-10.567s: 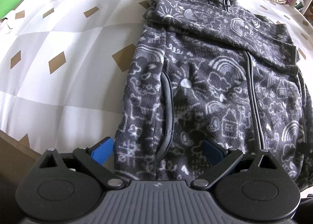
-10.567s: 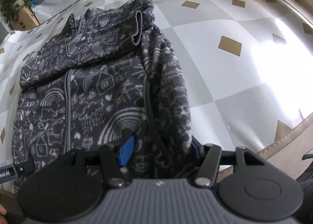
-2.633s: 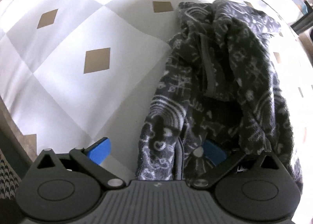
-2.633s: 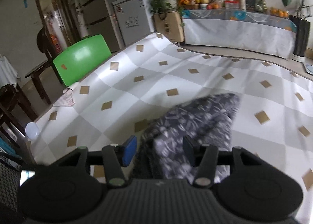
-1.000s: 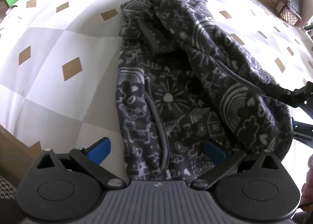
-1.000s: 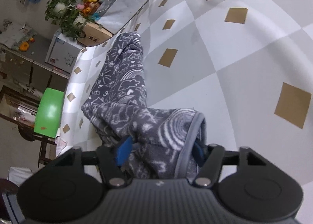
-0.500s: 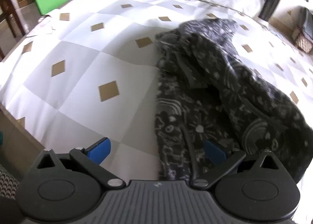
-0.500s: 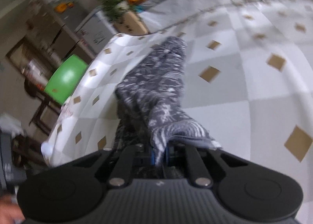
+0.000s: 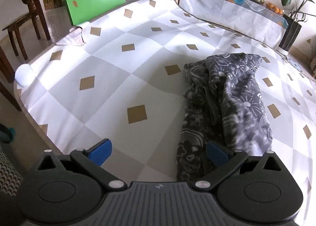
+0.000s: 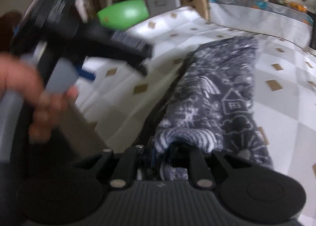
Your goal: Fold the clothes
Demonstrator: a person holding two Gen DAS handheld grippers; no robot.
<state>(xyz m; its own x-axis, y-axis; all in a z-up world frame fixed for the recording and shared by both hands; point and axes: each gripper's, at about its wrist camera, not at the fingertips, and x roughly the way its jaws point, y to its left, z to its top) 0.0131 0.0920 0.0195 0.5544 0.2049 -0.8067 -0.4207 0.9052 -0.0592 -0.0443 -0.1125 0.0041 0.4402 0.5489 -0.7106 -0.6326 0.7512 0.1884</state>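
Only in the right wrist view is the right claw (image 10: pixel 164 156) seen (jaws opening) pinching the fleece jacket (image 9: pixel 227 95), lying right of centre on the checked tabletop (image 9: pixel 118 72); the left claw (image 9: pixel 158 152) is spread.

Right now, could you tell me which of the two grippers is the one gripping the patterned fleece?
The right gripper: fleece is bunched between its nearly closed, slightly opening jaws. The left gripper is wide open, only beside the fleece.
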